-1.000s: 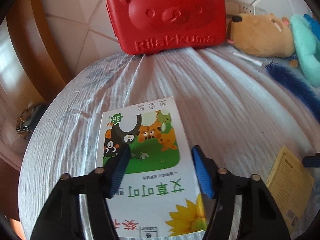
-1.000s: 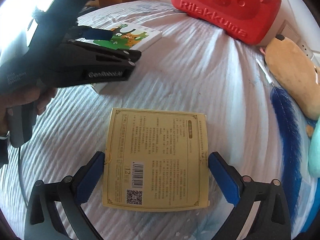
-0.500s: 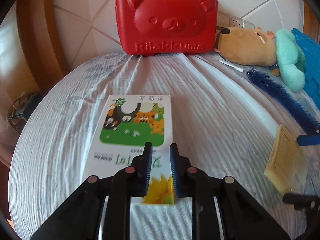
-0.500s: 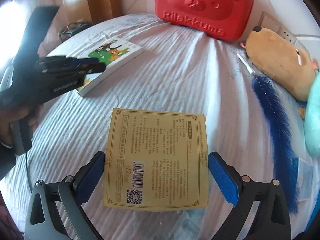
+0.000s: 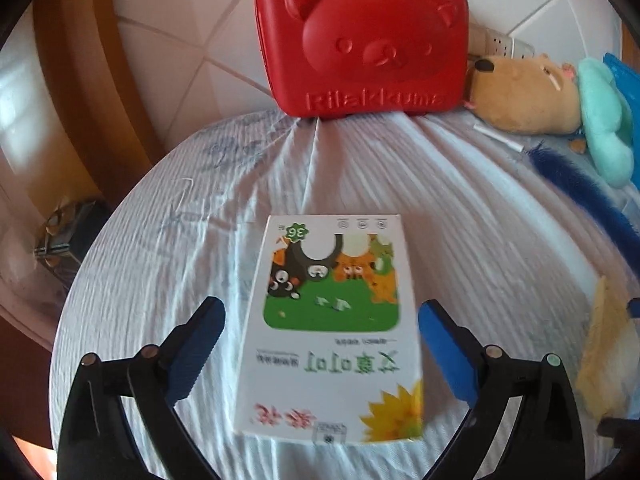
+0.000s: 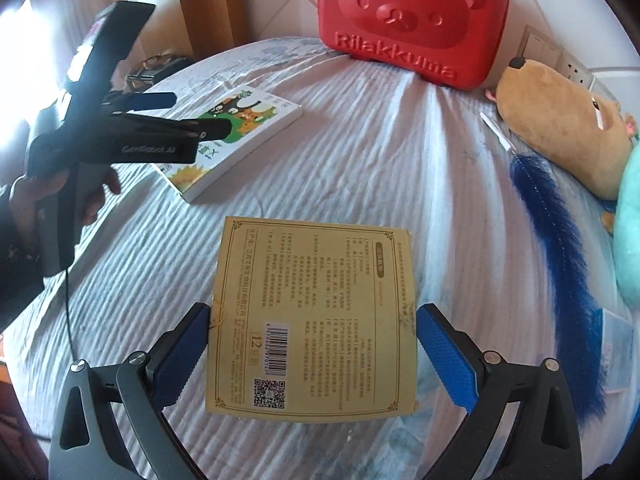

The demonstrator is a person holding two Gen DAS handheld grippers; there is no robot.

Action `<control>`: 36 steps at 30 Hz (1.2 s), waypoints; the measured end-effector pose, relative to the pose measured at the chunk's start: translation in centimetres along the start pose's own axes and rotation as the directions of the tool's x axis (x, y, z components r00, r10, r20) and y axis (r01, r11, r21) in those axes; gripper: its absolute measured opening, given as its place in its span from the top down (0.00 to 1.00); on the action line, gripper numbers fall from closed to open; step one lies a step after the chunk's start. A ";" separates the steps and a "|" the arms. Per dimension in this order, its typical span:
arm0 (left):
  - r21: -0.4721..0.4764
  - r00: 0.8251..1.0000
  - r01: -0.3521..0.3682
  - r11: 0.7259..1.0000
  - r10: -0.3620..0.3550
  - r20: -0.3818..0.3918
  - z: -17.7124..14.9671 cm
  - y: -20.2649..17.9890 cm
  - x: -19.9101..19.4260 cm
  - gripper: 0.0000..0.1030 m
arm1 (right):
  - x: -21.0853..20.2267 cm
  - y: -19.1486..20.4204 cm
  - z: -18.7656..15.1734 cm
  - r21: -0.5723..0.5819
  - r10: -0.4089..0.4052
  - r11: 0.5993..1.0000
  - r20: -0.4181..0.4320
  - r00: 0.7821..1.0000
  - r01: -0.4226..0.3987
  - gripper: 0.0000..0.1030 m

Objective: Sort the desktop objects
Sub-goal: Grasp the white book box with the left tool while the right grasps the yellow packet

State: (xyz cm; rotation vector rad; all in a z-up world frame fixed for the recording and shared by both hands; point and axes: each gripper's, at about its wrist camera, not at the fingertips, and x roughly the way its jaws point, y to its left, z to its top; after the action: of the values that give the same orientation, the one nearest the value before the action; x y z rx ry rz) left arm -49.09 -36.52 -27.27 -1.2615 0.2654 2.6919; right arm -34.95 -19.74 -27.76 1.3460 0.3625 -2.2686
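Note:
A white box with cartoon animals (image 5: 332,320) lies flat on the white cloth (image 5: 460,208). My left gripper (image 5: 320,340) hangs just over its near half with the jaws opening wide. The box sits between the blue pads (image 5: 200,336), which do not press on it. In the right wrist view the same box (image 6: 240,136) lies at the left, under the left gripper (image 6: 200,114). My right gripper (image 6: 312,344) is shut on a flat yellow box (image 6: 316,320), printed side up with a barcode, held a little above the cloth.
A red bear-faced case (image 5: 360,40) stands at the back against the tiled wall. A brown plush toy (image 5: 524,96), a teal plush (image 5: 604,132) and a blue feather (image 5: 580,188) lie at the right. The round table's edge (image 5: 92,256) drops off at the left.
The left gripper shut above the white box half a second ago and now stands wide open around it. The right gripper has risen slightly with the yellow box.

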 end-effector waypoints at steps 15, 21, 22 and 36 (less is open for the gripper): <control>0.075 0.992 0.111 0.991 -0.105 -0.076 0.8 -0.6 3.1 0.00 | 0.3 0.3 1.4 0.025 0.004 1.000 0.015 1.000 -0.004 0.01; 0.165 0.996 0.075 0.983 -0.065 -0.064 0.6 -1.4 4.7 0.00 | 0.1 0.5 1.9 0.032 0.003 0.999 0.023 1.000 -0.004 0.01; 0.165 0.996 0.083 0.983 -0.076 -0.050 0.4 -1.1 5.0 0.00 | 0.0 0.5 1.9 0.034 0.003 0.999 0.025 1.000 -0.003 0.01; 0.186 0.998 0.069 0.980 -0.068 -0.013 -0.8 -0.5 4.7 0.38 | -1.1 0.0 1.9 0.064 -0.011 0.998 0.048 0.999 0.008 0.01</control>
State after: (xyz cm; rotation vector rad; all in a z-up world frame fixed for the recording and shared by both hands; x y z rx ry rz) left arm -51.32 -35.90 -31.42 -1.2026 0.4542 2.5371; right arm -35.89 -20.34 -25.85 1.3209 0.2834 -2.3342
